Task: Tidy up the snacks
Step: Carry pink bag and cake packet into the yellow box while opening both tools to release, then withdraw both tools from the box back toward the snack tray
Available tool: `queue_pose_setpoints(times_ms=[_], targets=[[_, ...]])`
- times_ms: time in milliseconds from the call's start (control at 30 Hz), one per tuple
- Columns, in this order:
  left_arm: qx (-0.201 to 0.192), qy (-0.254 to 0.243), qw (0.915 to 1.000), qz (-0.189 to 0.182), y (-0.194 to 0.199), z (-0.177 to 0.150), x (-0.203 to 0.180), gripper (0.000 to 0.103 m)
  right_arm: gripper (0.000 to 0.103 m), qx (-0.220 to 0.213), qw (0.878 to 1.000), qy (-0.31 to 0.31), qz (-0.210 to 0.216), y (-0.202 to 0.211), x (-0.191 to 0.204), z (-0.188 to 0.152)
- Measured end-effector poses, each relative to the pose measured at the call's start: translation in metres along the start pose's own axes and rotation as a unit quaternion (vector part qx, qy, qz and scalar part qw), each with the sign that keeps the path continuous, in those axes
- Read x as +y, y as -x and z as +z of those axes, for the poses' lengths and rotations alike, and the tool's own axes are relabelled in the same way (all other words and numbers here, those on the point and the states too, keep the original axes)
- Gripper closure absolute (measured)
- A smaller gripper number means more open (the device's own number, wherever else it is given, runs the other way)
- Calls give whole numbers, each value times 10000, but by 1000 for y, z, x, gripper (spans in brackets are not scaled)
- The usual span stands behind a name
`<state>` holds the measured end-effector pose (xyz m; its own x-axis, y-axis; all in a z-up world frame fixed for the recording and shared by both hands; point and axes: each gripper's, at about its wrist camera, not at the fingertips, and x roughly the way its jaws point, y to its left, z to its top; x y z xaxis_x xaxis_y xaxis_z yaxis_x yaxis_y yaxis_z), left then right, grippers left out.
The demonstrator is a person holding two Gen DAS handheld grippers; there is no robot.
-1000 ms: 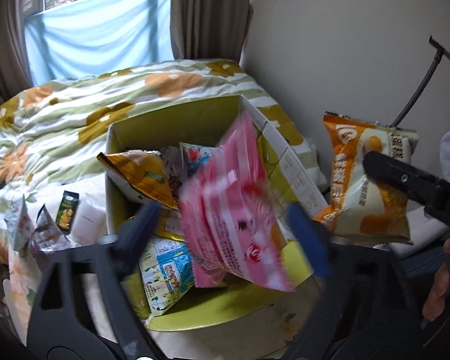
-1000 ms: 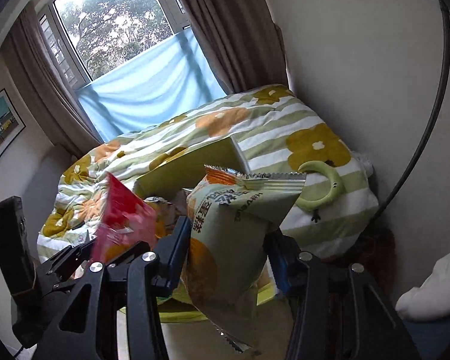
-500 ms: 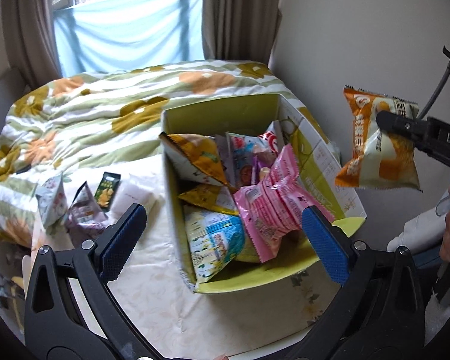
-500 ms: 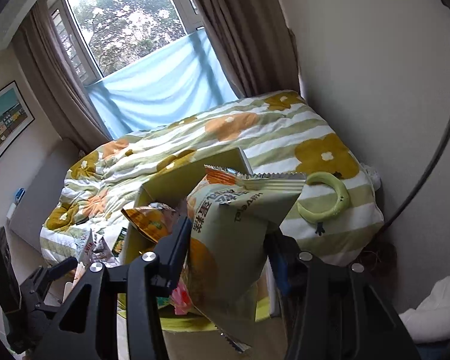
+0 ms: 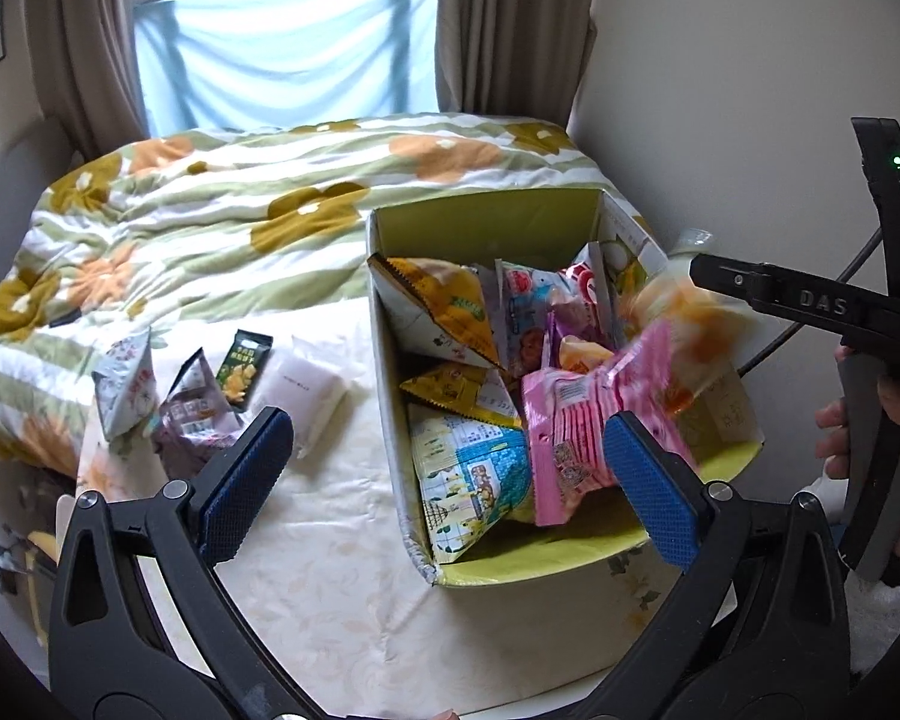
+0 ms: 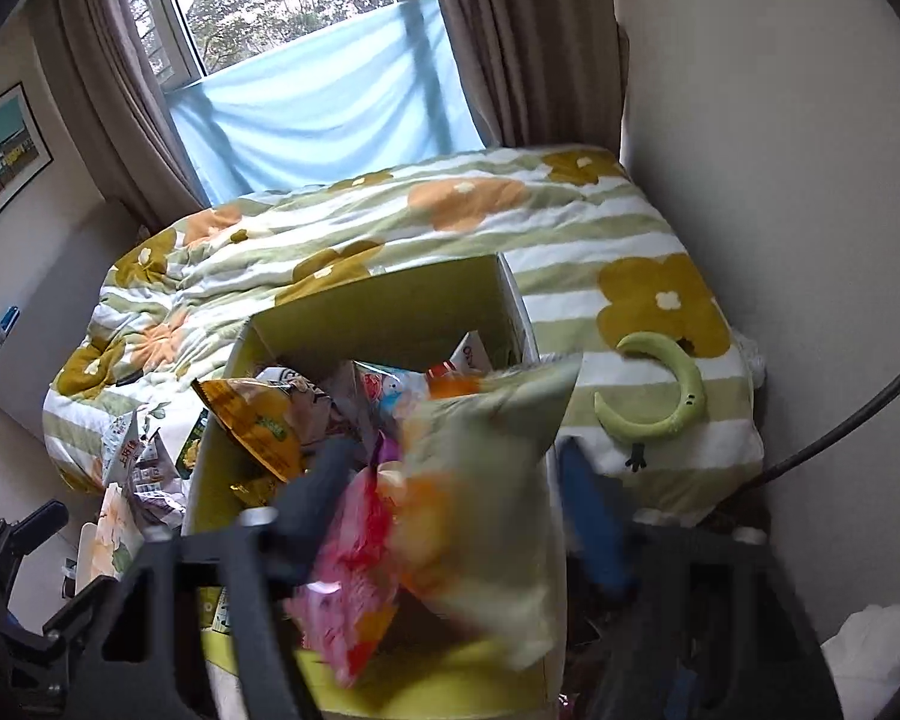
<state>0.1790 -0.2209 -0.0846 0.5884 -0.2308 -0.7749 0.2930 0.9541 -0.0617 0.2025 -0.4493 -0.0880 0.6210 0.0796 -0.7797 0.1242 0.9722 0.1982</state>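
A yellow-green cardboard box [image 5: 486,222] on a white table holds several snack bags, with a pink bag [image 5: 576,420] on top. My left gripper [image 5: 444,468] is open and empty in front of the box. My right gripper [image 6: 456,516] is over the box [image 6: 390,306], jaws spread, with the blurred orange and cream snack bag [image 6: 486,492] between them; the bag [image 5: 684,324] shows blurred over the box's right side in the left wrist view. Whether the jaws still grip it I cannot tell.
Several loose packets lie left of the box: a white one [image 5: 126,384], a purple one [image 5: 195,414], a dark green one [image 5: 243,366] and a pale pouch [image 5: 306,390]. A flowered bedspread [image 5: 210,228] lies behind. A green crescent [image 6: 660,396] lies on the bed by the wall.
My left gripper let the pink bag drop into the box and drew back. My right gripper moved down over the box with the orange bag, and its jaws spread wider.
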Motion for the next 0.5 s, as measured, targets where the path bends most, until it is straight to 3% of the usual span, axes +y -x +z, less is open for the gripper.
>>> queue_pose_setpoints(times_ms=[33, 233, 500], targets=[[27, 13, 10000, -7, -3, -2, 0, 1, 5, -39, 9999, -32, 94, 1, -2, -3], [157, 47, 9998, -79, -15, -7, -5, 1, 4, -3, 9999, -28, 131, 4, -2, -13], [-193, -3, 9998, -33, 6, -1, -10, 1, 4, -221, 9994, 34, 246, 28, 5, -10]])
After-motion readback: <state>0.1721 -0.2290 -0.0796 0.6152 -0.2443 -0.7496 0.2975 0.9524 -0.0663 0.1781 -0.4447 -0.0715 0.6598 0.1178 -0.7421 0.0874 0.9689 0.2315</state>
